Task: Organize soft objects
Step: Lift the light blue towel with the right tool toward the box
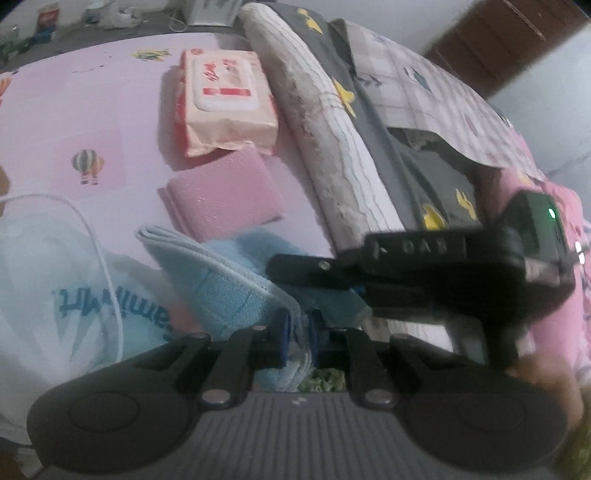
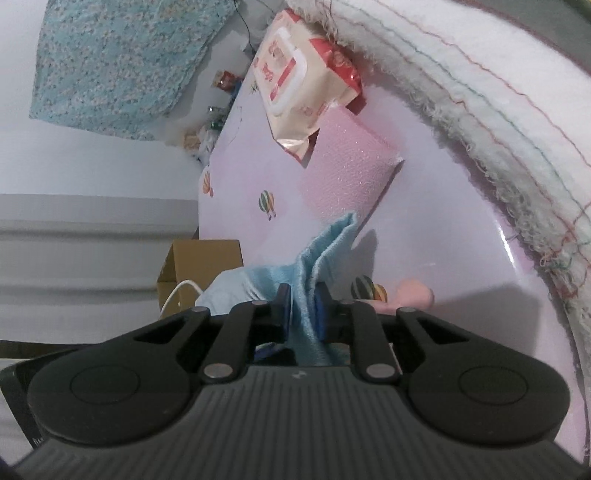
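A light blue towel (image 1: 221, 273) is held up over the pink bed sheet (image 1: 74, 110) by both grippers. My left gripper (image 1: 298, 328) is shut on one edge of it. My right gripper (image 2: 303, 310) is shut on another edge of the blue towel (image 2: 325, 251); its black body also shows in the left wrist view (image 1: 424, 266), just right of the towel. A folded pink cloth (image 1: 225, 192) lies flat on the sheet beyond the towel, and shows in the right wrist view (image 2: 347, 170). A pack of wet wipes (image 1: 225, 99) lies behind it.
A folded quilt (image 1: 332, 140) and grey bedding (image 1: 436, 177) lie along the right side. A white plastic bag (image 1: 74, 302) with a white cord sits at the left. A cardboard box (image 2: 199, 266) stands beside the bed. Clutter (image 1: 55, 22) lines the far edge.
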Demonstrator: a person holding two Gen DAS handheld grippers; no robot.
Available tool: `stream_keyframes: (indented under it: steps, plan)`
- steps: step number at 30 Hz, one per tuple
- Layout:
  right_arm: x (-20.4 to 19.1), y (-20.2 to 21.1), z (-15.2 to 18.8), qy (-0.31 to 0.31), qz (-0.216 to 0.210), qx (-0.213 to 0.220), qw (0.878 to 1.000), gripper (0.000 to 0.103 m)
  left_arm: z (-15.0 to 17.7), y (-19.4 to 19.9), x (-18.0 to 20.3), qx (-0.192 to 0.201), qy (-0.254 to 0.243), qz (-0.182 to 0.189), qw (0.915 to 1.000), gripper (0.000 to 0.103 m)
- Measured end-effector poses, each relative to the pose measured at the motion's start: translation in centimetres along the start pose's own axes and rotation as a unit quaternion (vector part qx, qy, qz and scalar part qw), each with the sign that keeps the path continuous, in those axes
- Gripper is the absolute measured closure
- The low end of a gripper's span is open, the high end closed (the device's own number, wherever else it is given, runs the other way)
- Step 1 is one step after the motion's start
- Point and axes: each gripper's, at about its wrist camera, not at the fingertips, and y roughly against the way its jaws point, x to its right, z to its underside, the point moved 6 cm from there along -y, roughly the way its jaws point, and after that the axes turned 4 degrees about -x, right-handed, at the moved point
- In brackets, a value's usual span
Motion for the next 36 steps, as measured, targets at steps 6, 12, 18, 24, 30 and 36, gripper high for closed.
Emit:
stream_keyframes:
  steps: [6,12,18,24,30,36]
  plan:
    - [-0.9,-0.5,-0.2,0.015,0.002,-0.033,0.999,0.052,0.6,-0.3,0.3,0.0,-0.018,0.014,0.9997,0.09]
    - [-2.3,-1.6,0.0,0.077,0.043,-0.059,0.994,0.046,0.7,-0.7,0.6,0.003,-0.033,0.022,0.9992,0.088]
    - [-1.7,-2.6,0.3,0.118,0.097,-0.07,0.986,0.076,1.0,-0.3,0.1,0.005,-0.014,0.029,0.9995,0.077]
    - [0.7,-1.0,-0.6,0.039,0.052,-0.038,0.997,0.085,0.7,1.6,-2.3,0.02,0.042,0.037,0.9982,0.048]
    - [1.9,0.3,0.3,-0.015,-0.006,-0.012,1.0,0.087,0.6,0.6,-4.6,-0.004,0.102,0.062,0.9929,0.049]
    - [0.2,1.2,1.8,-0.017,-0.022,0.012,1.0,0.088,1.0,2.5,-4.9,0.009,0.104,0.082,0.9912,0.049]
